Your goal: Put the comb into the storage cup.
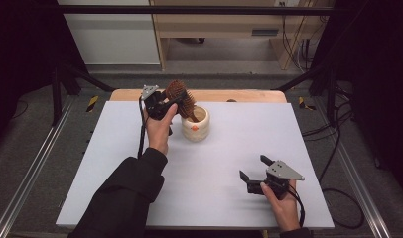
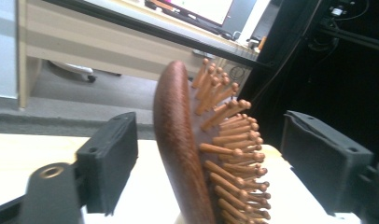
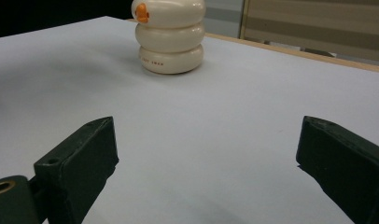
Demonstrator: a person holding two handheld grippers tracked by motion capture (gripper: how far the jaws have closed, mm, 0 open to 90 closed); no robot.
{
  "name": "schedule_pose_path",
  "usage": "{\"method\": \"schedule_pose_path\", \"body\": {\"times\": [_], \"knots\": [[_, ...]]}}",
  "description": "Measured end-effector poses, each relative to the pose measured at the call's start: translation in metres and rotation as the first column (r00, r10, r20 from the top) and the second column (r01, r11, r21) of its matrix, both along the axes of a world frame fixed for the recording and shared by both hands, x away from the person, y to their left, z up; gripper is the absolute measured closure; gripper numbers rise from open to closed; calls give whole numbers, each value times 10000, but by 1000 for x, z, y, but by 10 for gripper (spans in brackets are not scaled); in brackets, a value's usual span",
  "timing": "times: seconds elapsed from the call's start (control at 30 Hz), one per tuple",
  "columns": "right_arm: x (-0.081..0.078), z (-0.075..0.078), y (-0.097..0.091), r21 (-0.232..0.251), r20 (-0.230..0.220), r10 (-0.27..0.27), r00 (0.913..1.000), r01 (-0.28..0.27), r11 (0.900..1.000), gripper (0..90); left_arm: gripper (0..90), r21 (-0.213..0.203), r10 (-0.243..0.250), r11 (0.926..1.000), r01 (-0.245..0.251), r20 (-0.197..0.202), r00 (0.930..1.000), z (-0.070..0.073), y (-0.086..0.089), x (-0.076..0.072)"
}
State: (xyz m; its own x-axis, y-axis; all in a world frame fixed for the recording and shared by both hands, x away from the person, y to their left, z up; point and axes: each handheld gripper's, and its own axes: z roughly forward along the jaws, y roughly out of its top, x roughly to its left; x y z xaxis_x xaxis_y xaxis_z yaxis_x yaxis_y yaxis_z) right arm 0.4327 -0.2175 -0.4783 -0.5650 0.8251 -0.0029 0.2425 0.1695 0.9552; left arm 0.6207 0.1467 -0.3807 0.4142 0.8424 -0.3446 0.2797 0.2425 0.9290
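My left gripper (image 1: 170, 103) has its jaws spread apart on either side of the hairbrush (image 2: 187, 154), pads clear of it. The brush stands handle-down in the cream cup (image 1: 195, 125) at the far side of the table (image 1: 229, 148), its long axis leaning toward me and leftward. My right gripper (image 1: 253, 168) rests wide open near me, well apart from the cup, so the left hand is far nearer

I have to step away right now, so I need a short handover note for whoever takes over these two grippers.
Left gripper: jaws open around the wooden hairbrush, gaps on both sides, no pad pressing on it.
Right gripper: open, holding nothing, low over the white table at the near right.
Things: the brush stands handle-down in the cream cup, head leaning out toward the left gripper.
Done: brush appears placed in the cup.
Left: probably just back the left gripper away without tipping the brush.
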Motion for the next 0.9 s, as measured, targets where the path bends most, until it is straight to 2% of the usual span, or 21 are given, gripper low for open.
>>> {"method": "schedule_pose_path", "body": {"times": [0.2, 0.3, 0.5, 0.73, 0.9], "knots": [[0, 0, 0, -6, -3, 3, 10000, -3, 10000, 58, 84, 153, 22, 9999, -24, 111, 9999, 1, 2, -1], [0, 0, 0, -13, 1, 8, 10000, -8, 10000, 58, 79, 197, 11, 9998, -15, 200, 9998, 2, 1, -1], [0, 0, 0, -13, -6, -2, 10000, 2, 10000, 58, 78, 593, -3, 9982, -24, 454, 9990, 6, 0, -5], [0, 0, 0, -18, 12, -15, 10000, 15, 10000, 58, 70, 599, 22, 9982, -50, 462, 9989, 12, 2, -9], [0, 0, 0, -33, 4, -43, 10000, 43, 10000, 58, 64, 1056, 70, 9943, -130, 569, 9984, 14, 1, -12]]}}
